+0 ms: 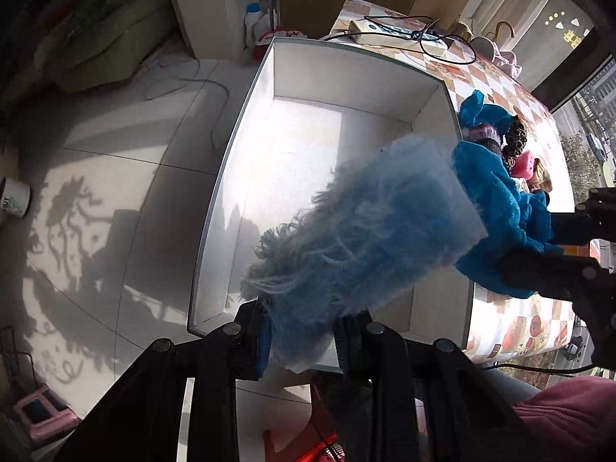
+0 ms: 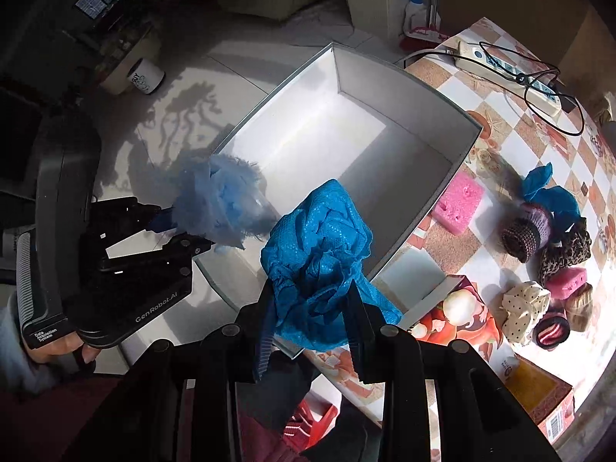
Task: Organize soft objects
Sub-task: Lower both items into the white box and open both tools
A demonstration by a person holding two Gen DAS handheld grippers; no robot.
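My left gripper point(image 1: 302, 337) is shut on a fluffy light-blue piece point(image 1: 346, 231) and holds it over the near end of the white box point(image 1: 346, 73). It also shows in the right wrist view point(image 2: 223, 204), at the box's left rim. My right gripper point(image 2: 312, 308) is shut on a crumpled bright-blue cloth point(image 2: 319, 246) above the near edge of the box point(image 2: 431, 208). That cloth point(image 1: 496, 200) shows in the left wrist view, to the right of the box. Nothing lies inside the box.
On the checkered tablecloth point(image 2: 500, 127) right of the box lie two pink sponges point(image 2: 458, 202), a blue bag point(image 2: 546, 192), knitted and leopard-print pieces point(image 2: 562, 250) and several scrunchies. A power strip point(image 2: 512, 73) with cables lies at the far end. A printed carton point(image 2: 458, 319) sits near me.
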